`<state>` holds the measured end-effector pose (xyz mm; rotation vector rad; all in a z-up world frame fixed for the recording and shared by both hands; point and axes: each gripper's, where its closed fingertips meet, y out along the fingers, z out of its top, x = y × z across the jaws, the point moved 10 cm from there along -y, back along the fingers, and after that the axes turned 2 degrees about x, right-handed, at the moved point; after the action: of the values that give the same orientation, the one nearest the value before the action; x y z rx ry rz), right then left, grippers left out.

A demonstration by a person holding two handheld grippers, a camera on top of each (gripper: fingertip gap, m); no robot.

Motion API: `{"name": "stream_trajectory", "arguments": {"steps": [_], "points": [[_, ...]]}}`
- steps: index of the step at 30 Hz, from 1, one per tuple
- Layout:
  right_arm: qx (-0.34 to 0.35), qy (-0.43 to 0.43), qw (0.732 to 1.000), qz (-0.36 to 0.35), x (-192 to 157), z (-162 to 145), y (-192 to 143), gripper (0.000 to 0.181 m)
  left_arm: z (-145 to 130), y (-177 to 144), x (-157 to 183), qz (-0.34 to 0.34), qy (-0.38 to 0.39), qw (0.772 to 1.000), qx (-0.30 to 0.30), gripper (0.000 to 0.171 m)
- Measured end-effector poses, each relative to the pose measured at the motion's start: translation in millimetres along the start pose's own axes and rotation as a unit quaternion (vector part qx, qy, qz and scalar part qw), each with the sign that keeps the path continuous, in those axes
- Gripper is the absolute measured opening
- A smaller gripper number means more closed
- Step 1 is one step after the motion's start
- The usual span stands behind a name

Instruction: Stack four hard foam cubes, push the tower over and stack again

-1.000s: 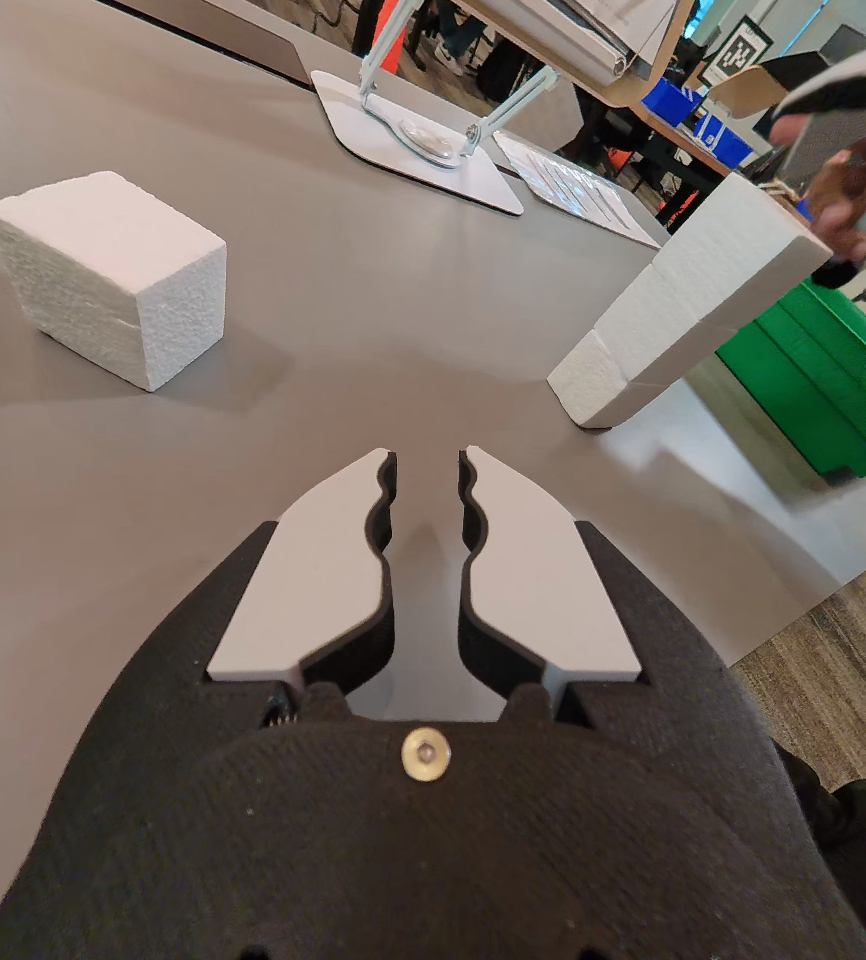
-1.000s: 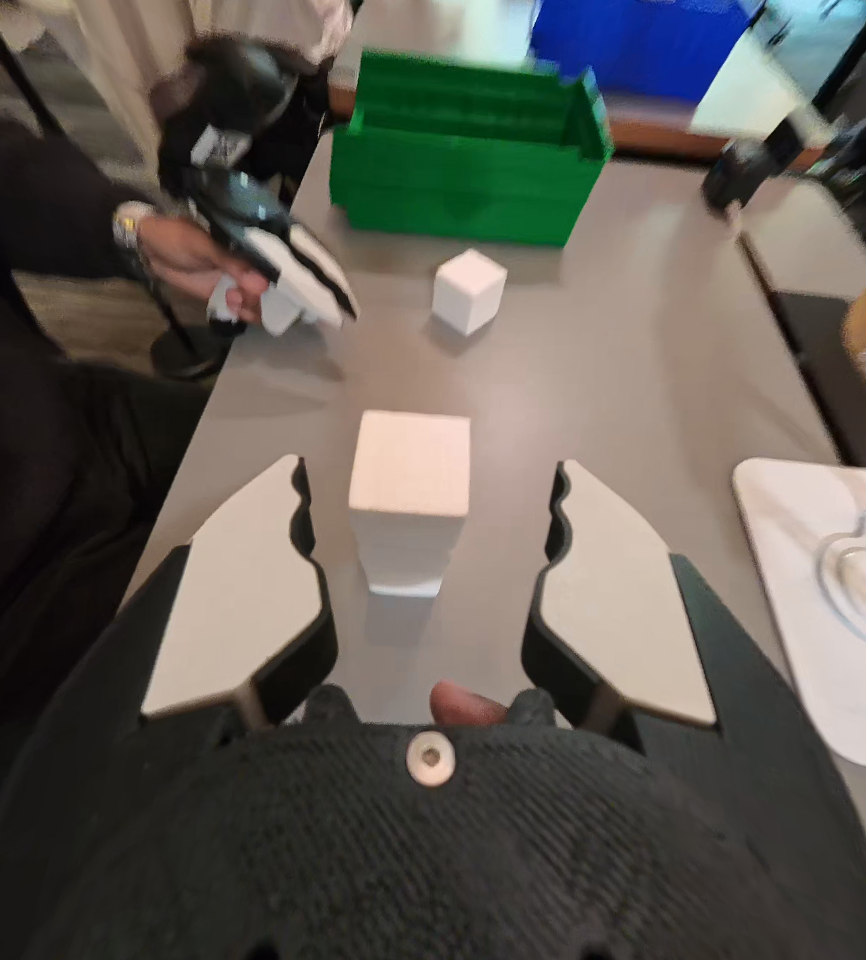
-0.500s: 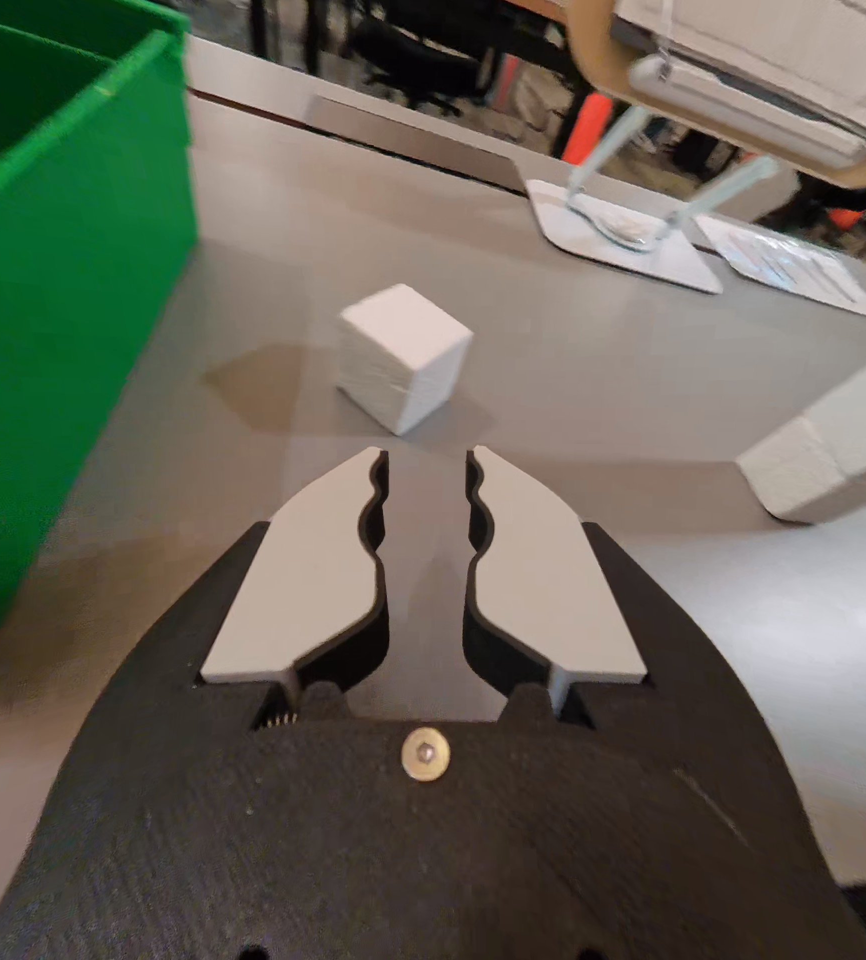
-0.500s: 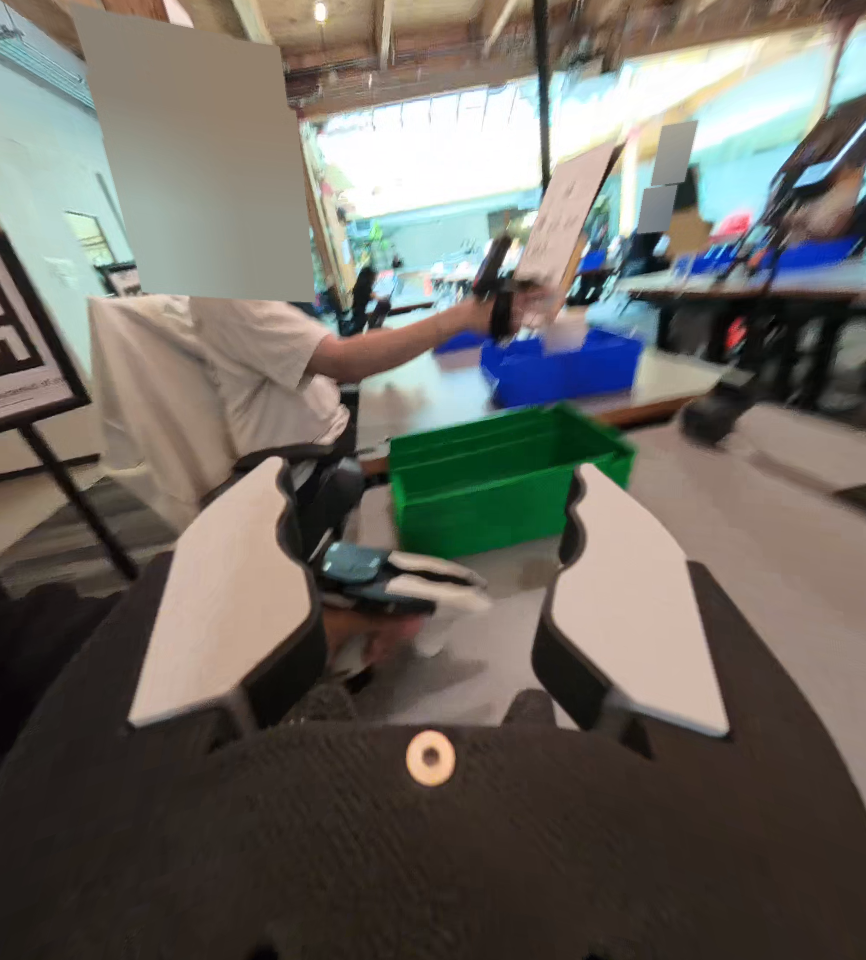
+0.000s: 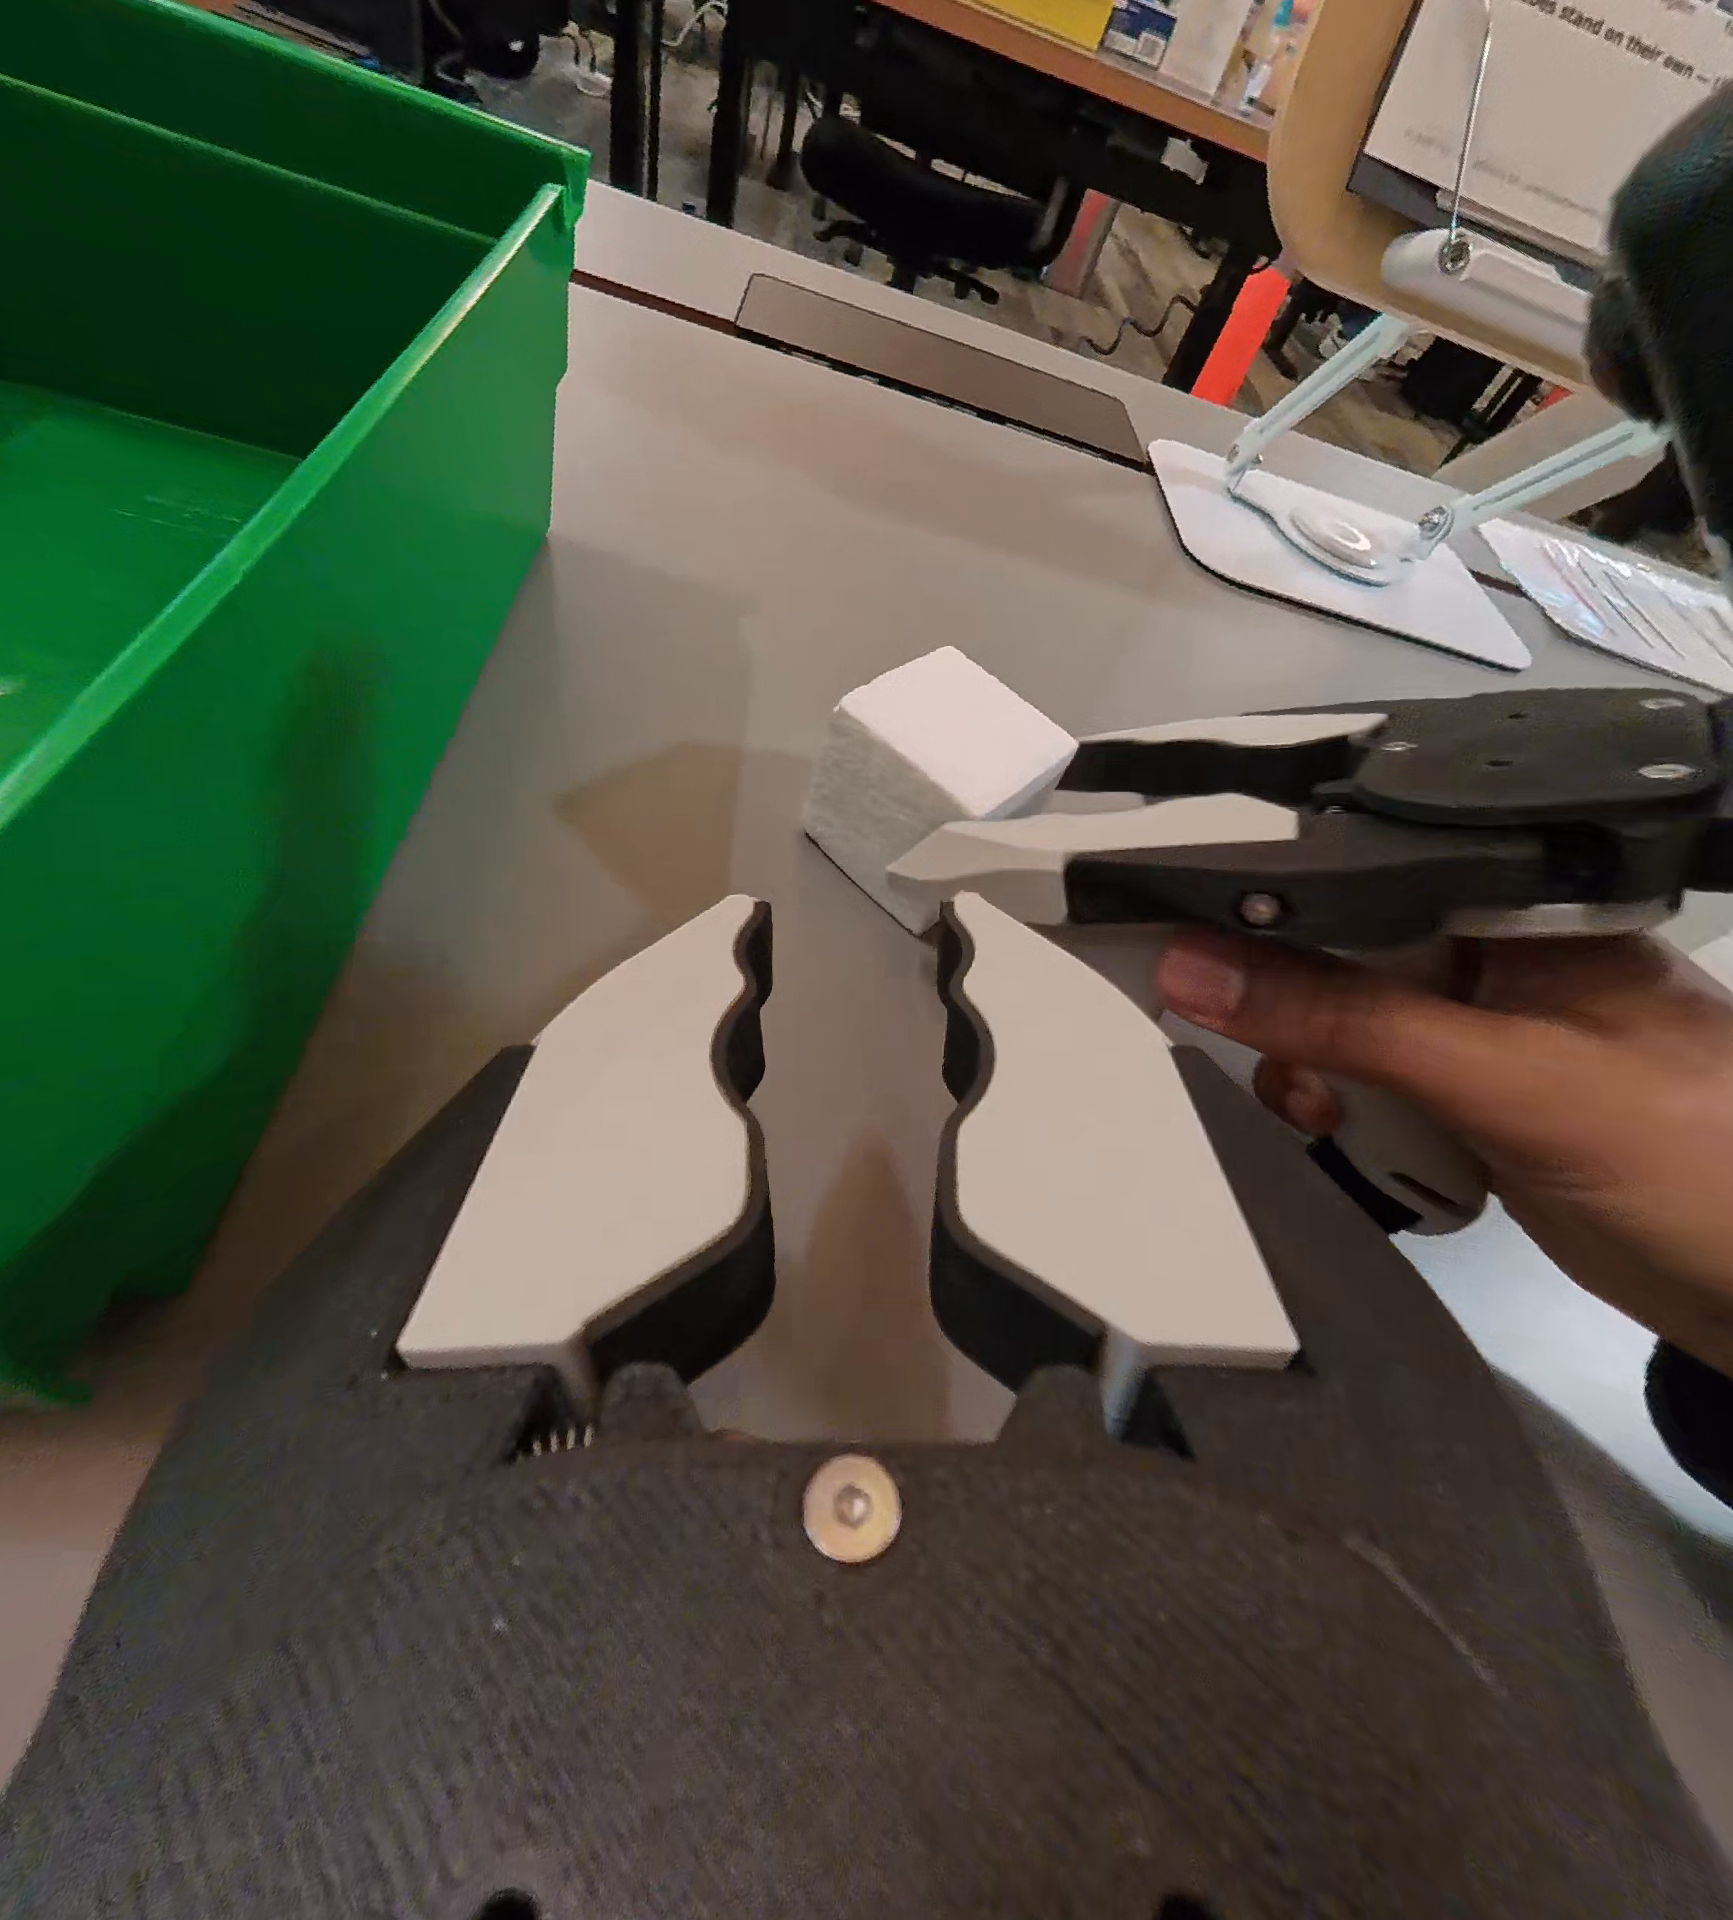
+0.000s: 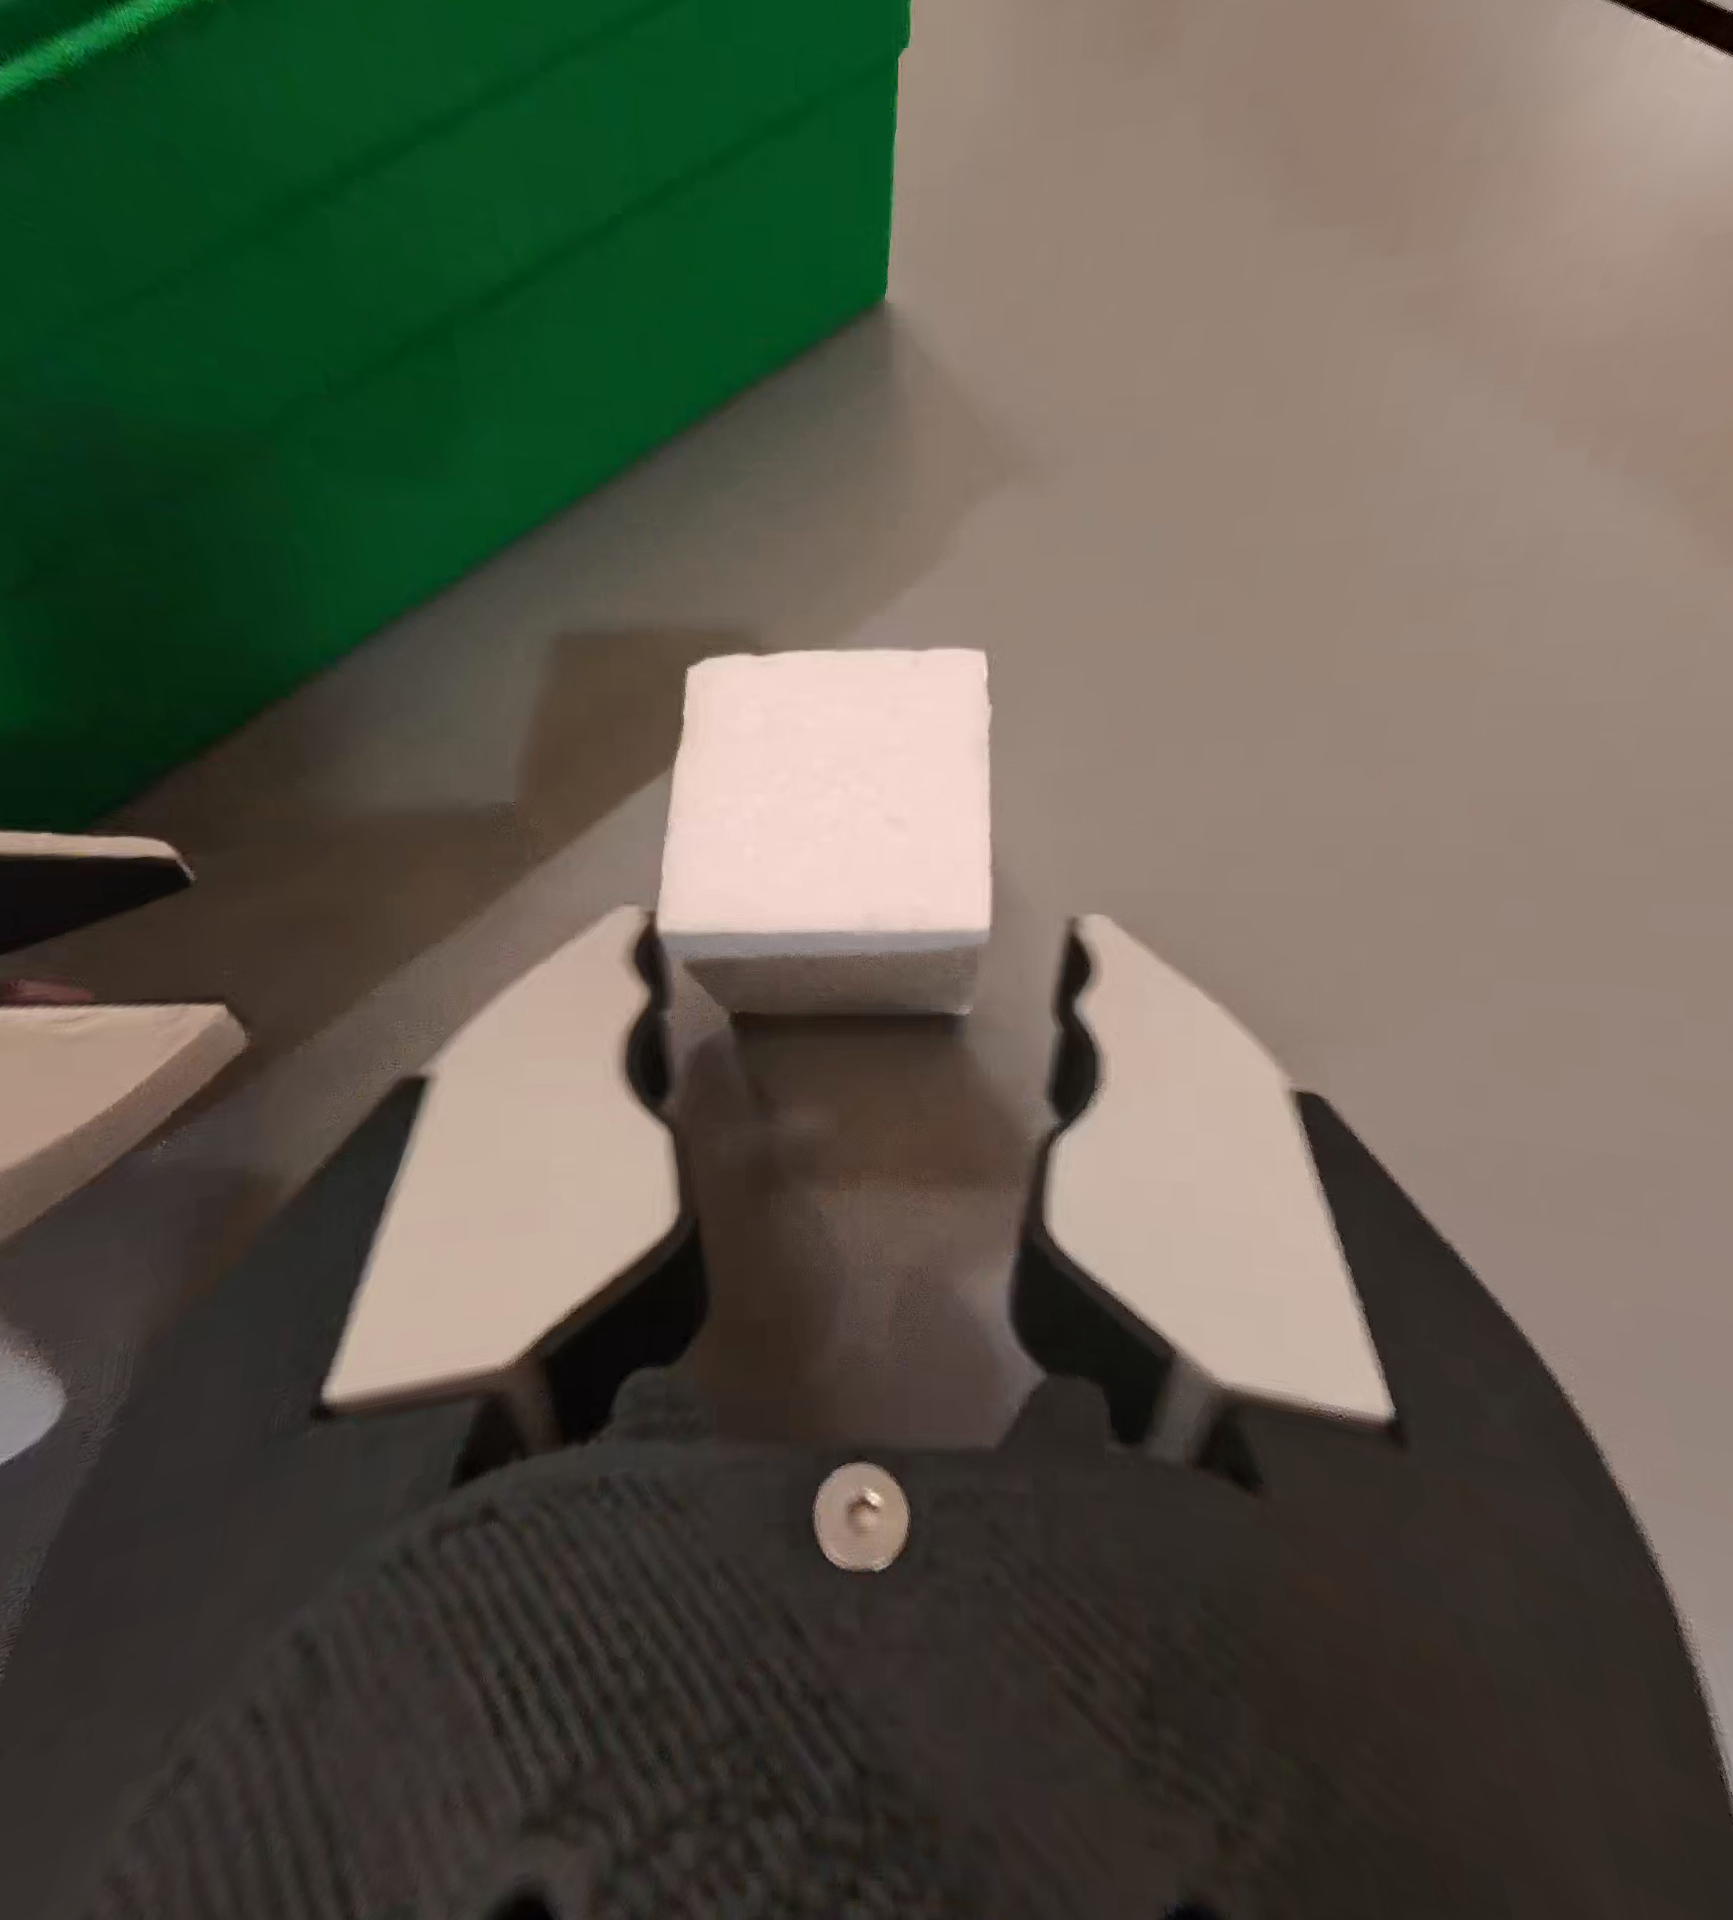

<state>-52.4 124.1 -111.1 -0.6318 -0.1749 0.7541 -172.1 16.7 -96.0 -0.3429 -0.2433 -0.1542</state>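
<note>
Having swung back down, the right gripper (image 6: pixel 862 961) is spreading wide around a foam cube (image 6: pixel 826 821); the left gripper (image 5: pixel 851 940) is idling narrowly parted beside an empty green bin (image 5: pixel 249 582).

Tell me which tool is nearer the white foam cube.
Right. The right tool is open with the white foam cube at its fingertips, not gripped. The left tool sits just short of it, empty.

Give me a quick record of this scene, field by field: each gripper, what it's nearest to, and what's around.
left gripper: jaws slightly apart, empty, just above the table
right gripper: jaws open, either side of the foam cube's near end, not gripping
foam cube: white, resting on the table
green bin: open top, left of the cube
table: grey
hand: holds the right gripper's handle
stand base: white, far right
</note>
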Motion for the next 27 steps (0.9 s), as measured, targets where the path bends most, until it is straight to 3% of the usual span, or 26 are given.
{"name": "stream_trajectory", "arguments": {"steps": [1,3,6,13,17,20,23,27], "points": [[-0.003,-0.005,1.000,0.002,0.2,0.8,1.4,0.057,0.3,0.6,-0.2,-0.002,-0.001,1.000,0.001,0.031],[0.001,-0.035,0.998,0.051,-4.5,0.6,-2.7,0.056,0.9,0.7,-1.4,-0.001,-0.003,1.000,0.003,0.030],[0.064,-0.091,0.992,0.063,-15.7,9.7,-31.5,0.055,4.4,-2.8,-5.4,0.013,0.001,0.999,0.030,0.027],[0.201,-0.230,0.944,0.126,-16.2,70.4,-170.2,0.055,0.6,-2.5,6.6,-0.030,0.005,0.999,0.028,0.029],[0.219,-0.287,0.929,0.082,21.7,87.1,-239.6,0.055,-1.1,-3.7,19.6,-0.048,0.049,0.997,0.030,0.028],[0.194,-0.308,0.930,0.057,68.3,87.8,-277.8,0.055,-2.9,-6.3,26.1,-0.056,0.067,0.996,0.032,0.027],[0.147,-0.309,0.933,0.111,115.8,74.6,-298.9,0.055,-4.6,-7.2,28.7,-0.064,0.061,0.996,0.027,0.027],[0.082,-0.286,0.937,0.183,160.7,46.3,-302.0,0.055,-5.0,-5.5,27.6,-0.068,0.048,0.996,0.019,0.027]]}}
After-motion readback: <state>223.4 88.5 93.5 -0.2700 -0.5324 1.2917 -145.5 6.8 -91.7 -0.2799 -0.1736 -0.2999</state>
